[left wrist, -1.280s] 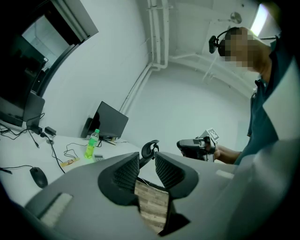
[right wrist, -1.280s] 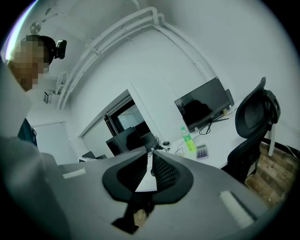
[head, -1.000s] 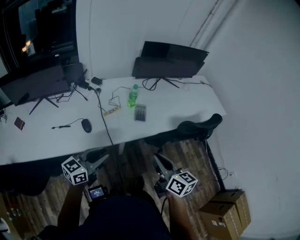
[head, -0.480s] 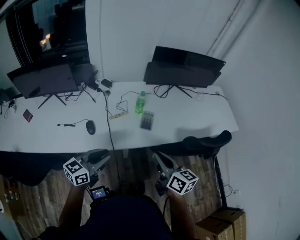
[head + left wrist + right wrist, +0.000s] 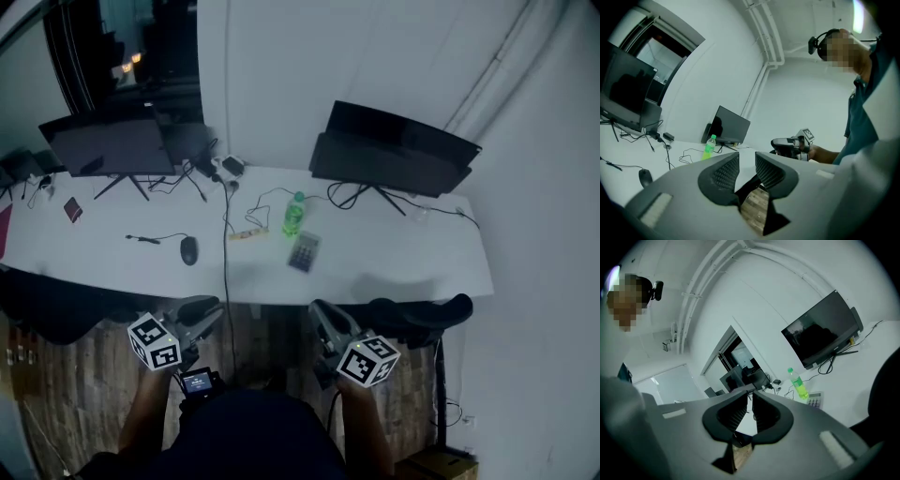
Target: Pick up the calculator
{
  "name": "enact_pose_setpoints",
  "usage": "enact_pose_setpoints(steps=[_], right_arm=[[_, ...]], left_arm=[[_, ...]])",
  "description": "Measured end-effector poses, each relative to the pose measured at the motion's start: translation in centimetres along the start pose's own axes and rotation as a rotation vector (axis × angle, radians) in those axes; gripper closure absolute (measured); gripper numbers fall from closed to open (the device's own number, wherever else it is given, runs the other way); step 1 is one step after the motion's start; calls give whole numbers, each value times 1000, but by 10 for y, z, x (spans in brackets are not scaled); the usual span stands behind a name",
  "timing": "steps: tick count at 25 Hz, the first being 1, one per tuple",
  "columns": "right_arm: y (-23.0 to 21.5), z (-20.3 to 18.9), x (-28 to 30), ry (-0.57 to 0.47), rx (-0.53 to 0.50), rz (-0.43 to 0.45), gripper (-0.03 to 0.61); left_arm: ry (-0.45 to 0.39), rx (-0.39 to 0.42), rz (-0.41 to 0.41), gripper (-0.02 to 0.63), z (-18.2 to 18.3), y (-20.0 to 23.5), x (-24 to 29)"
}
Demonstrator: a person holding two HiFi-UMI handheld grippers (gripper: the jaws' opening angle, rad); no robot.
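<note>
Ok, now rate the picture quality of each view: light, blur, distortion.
Head view: dim, bluish, slightly soft, calculator small but clear on the desk. Left gripper view: heavy fisheye, black corners. Right gripper view: same fisheye, ceiling pipes bowed, calculator tiny.

We see dim, bluish pictures, the white desk (image 5: 394,267) brightest. Both gripper views bend strongly toward black round edges; a ceiling light (image 5: 857,16) glares in the left one.

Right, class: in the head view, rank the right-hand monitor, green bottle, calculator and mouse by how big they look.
Largest: monitor.
Next: green bottle and calculator, which look about alike, so I won't rank them.
Smallest: mouse.
</note>
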State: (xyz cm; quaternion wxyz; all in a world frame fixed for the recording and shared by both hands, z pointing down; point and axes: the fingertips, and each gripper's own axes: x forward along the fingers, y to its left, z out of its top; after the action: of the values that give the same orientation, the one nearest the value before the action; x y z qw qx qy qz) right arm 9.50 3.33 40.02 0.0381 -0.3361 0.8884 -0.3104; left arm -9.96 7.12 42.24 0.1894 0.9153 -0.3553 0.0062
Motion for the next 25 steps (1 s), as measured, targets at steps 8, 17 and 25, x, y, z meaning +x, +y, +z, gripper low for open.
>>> enact_pose_setpoints(steps=[8,17,25], right_arm=[[-20,15,-4,6,5,50,561],[-49,18,-17,-3,45,21,561],[-59,22,-10,-27,59,-46,561]], left_arm=[[10,-13,34,511,-3,-11,28],[38,-8,7,511,-2,-16,60],[65,-11,-77,511,3,4,88]])
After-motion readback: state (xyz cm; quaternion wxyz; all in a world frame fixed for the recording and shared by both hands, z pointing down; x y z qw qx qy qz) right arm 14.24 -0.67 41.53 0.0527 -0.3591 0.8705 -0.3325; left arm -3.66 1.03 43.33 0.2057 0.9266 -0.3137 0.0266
